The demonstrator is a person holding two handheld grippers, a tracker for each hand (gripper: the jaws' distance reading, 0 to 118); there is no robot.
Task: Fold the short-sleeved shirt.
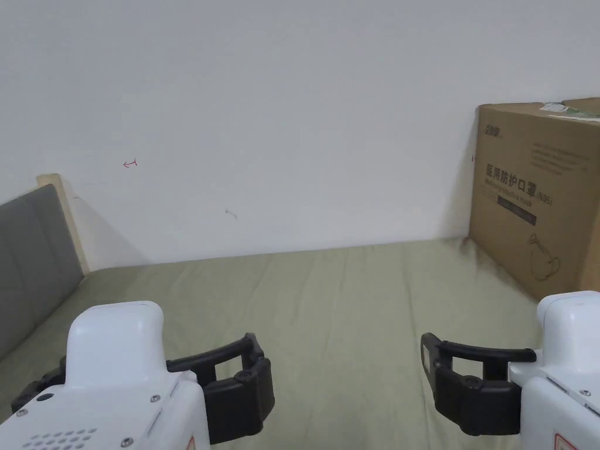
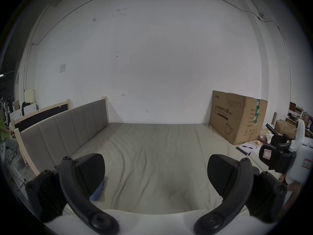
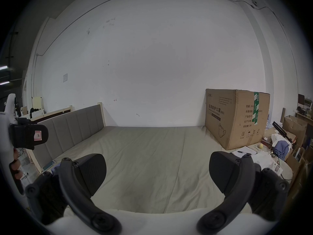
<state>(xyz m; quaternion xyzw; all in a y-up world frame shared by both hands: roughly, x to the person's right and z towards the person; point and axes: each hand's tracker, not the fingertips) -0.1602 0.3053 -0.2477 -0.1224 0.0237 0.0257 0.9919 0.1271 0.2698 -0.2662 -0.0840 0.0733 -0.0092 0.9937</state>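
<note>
bed with two tongs held above it, both released

head view: left tongs (image 1: 176, 384) and right tongs (image 1: 498, 381), white bodies with black jaws, held low over a bed (image 1: 340, 304) with an olive-green sheet; cardboard box (image 1: 536, 193) on the bed's far right against the white wall (image 1: 293, 105); grey padded headboard (image 1: 29, 258) at left. left gripper view: left tongs (image 2: 155, 174) with jaws wide apart, grasping nothing, over bare sheet; a bit of blue cloth (image 2: 98, 191) lies on the bed just beside the left jaw, whether it is the shirt cannot be told; right tongs (image 2: 277, 157) at right edge. right gripper view: right tongs (image 3: 157, 172) with jaws wide apart, nothing between; left tongs (image 3: 28, 137) at left edge, a hand (image 3: 16, 165) below them; papers (image 3: 259, 157) beside the box.
</note>
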